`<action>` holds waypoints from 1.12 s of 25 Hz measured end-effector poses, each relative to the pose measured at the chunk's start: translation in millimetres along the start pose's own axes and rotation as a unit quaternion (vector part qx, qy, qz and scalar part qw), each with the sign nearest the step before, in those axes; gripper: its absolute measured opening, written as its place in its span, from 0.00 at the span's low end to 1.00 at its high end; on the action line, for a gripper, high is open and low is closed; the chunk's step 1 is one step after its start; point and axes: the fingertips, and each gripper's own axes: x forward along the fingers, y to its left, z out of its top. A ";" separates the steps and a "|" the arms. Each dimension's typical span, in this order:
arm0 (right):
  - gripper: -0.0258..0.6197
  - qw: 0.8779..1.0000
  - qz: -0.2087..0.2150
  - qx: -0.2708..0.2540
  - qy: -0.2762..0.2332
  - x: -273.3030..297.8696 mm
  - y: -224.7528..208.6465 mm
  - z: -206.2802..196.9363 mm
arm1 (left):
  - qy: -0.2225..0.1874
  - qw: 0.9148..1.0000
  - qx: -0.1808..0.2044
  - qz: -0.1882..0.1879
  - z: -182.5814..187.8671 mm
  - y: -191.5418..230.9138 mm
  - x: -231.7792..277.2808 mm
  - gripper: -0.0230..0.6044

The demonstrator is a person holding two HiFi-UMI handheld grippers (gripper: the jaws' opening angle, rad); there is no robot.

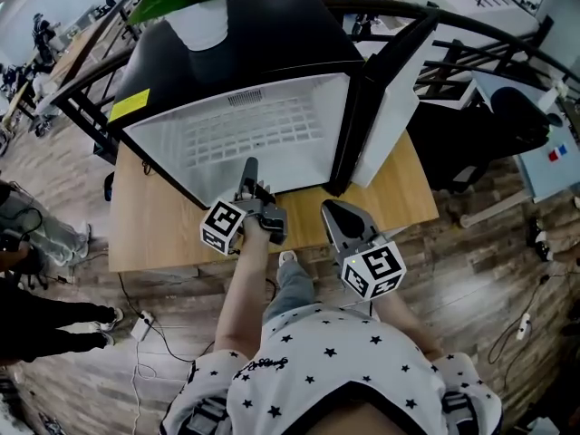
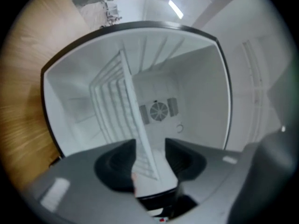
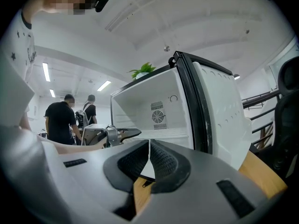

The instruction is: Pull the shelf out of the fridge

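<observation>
Now | wooden table (image 1: 154,216), plank floor (image 1: 471,270) | left fingers (image 2: 117,164) spread round shelf (image 2: 126,101) | right fingers (image 3: 163,162) together

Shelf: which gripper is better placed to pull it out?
Left gripper, probably. Its open jaws sit around the front edge of the shelf; the right gripper is shut, outside the fridge.

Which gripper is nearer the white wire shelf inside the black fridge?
Left. Left gripper straddles the front edge of the white wire shelf, jaws apart. Right gripper hangs shut outside the black fridge, over the wooden table, clear of the shelf.
</observation>
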 end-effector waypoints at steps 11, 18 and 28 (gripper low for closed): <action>0.08 1.000 -0.001 -0.006 -0.001 34.2 -12.9 5.4 | -0.018 0.999 -0.046 0.010 18.9 21.3 54.1 0.35; 0.08 1.000 0.000 -0.008 0.000 54.5 -21.0 5.2 | -0.021 0.997 -0.067 0.011 23.9 27.4 83.7 0.33; 0.08 1.000 0.008 -0.006 0.015 75.1 -26.2 3.1 | -0.029 0.996 -0.083 0.013 26.9 29.0 96.8 0.12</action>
